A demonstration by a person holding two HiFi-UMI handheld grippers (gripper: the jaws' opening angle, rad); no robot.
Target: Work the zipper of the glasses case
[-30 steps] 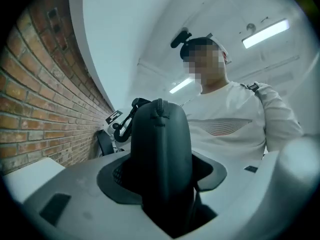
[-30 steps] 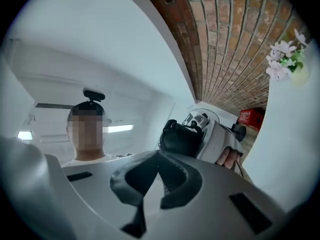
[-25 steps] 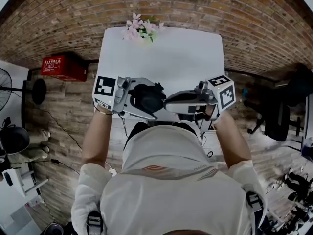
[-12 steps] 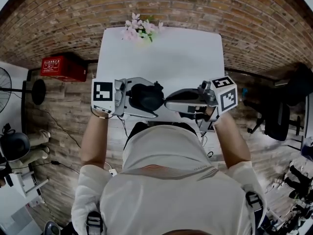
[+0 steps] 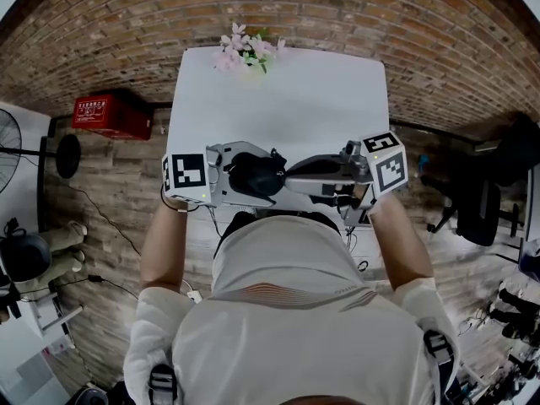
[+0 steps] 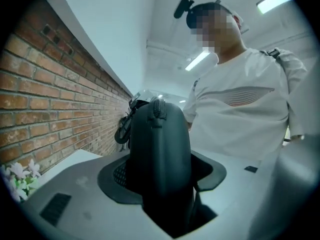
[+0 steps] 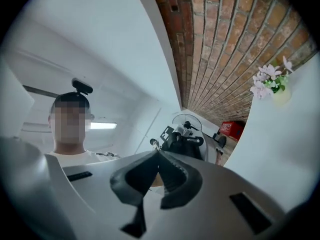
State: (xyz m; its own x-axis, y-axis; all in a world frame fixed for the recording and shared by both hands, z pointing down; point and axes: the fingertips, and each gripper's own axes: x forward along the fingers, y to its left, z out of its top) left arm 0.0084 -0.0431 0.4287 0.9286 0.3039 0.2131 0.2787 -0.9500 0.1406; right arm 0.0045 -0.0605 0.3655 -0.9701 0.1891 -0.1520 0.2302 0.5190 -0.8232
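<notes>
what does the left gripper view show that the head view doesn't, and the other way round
Only the left gripper view: the zipper along the top ridge of the glasses case, the left gripper with its jaws clamped on the case's sides, ceiling lights.
Only the head view: the right gripper whole from above, tip at the case, the red box, the black chair.
Both: the case, brick wall, flowers, the person's white shirt.

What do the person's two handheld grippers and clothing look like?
Both are pale grey moulded plastic with dark textured pads: left gripper, right gripper. Each carries a white cube with black square markers. The person wears a white short-sleeved shirt.
</notes>
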